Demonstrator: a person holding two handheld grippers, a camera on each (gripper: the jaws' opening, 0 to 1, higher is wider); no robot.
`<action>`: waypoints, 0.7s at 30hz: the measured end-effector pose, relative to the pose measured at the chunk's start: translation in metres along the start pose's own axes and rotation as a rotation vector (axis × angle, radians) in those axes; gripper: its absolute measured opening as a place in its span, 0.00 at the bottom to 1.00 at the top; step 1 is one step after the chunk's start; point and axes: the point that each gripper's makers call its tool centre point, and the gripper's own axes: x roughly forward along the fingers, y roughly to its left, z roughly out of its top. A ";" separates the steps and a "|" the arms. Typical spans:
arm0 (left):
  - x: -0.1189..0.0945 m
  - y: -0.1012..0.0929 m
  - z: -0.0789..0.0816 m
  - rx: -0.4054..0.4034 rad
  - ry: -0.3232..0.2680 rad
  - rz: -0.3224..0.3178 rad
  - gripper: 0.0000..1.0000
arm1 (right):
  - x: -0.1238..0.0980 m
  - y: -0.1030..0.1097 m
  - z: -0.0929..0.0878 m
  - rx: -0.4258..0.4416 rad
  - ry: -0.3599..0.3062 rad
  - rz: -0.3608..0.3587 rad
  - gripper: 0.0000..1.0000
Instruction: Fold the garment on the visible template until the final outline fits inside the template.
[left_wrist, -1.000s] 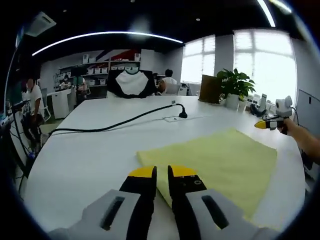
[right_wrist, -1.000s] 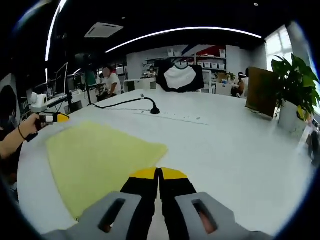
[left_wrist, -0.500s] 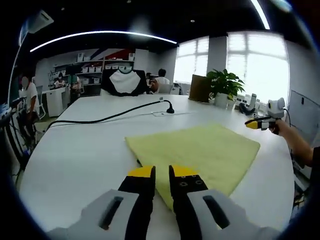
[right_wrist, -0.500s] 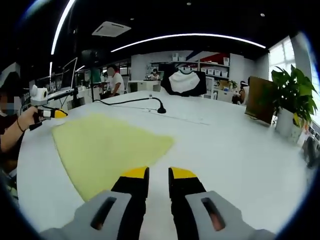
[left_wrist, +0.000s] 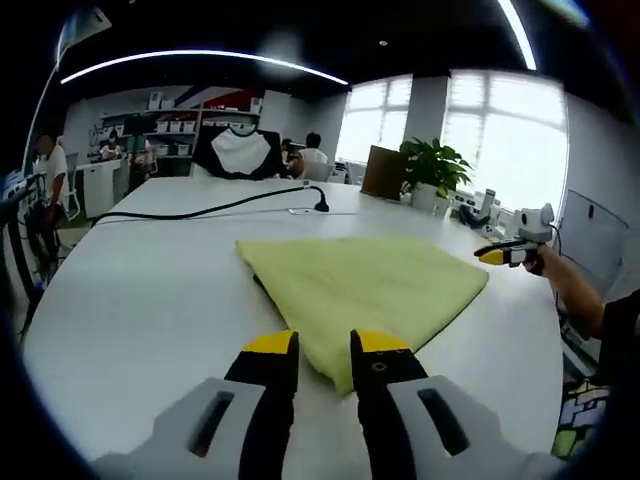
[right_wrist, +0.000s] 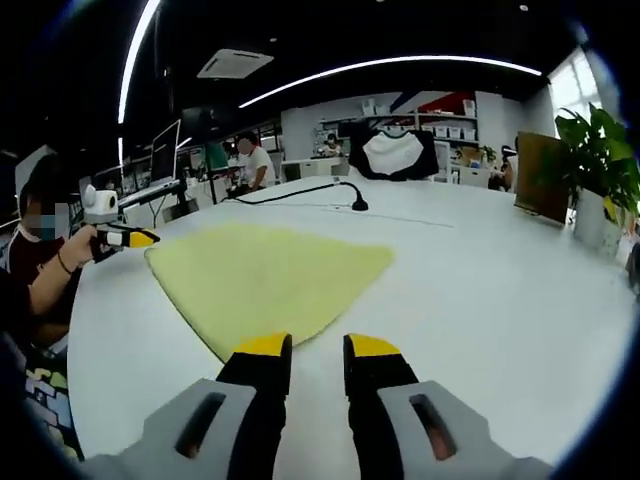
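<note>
A pale yellow garment (left_wrist: 365, 283) lies flat on the white table (left_wrist: 130, 300), folded into a rough rectangle. My left gripper (left_wrist: 325, 348) hovers just short of its near corner, open, with nothing between the jaws. In the right gripper view the same garment (right_wrist: 268, 275) spreads out ahead and to the left. My right gripper (right_wrist: 317, 348) is open over the table beside the garment's near edge and holds nothing. Each gripper also appears at the far side of the other's view, held in a hand: the right gripper (left_wrist: 498, 254) and the left gripper (right_wrist: 125, 239).
A black cable (left_wrist: 200, 211) ending in a small stand runs across the far table. A potted plant (left_wrist: 432, 170) and a brown box (left_wrist: 380, 172) stand at the far edge. A black-and-white shirt (right_wrist: 392, 153) hangs beyond the table. People stand in the background.
The right jaws went from shut to open, and the left jaws spread wider. Both views have shifted with the hands; the garment lies as before.
</note>
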 end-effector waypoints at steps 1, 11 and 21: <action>0.000 -0.001 -0.002 -0.002 0.004 -0.003 0.22 | 0.000 0.002 0.000 0.001 0.000 0.005 0.20; 0.000 -0.003 -0.012 -0.026 0.032 -0.023 0.15 | 0.005 0.037 -0.016 0.048 0.061 0.140 0.20; 0.001 -0.004 -0.022 0.011 0.084 -0.012 0.01 | 0.008 0.039 -0.015 0.107 0.055 0.147 0.00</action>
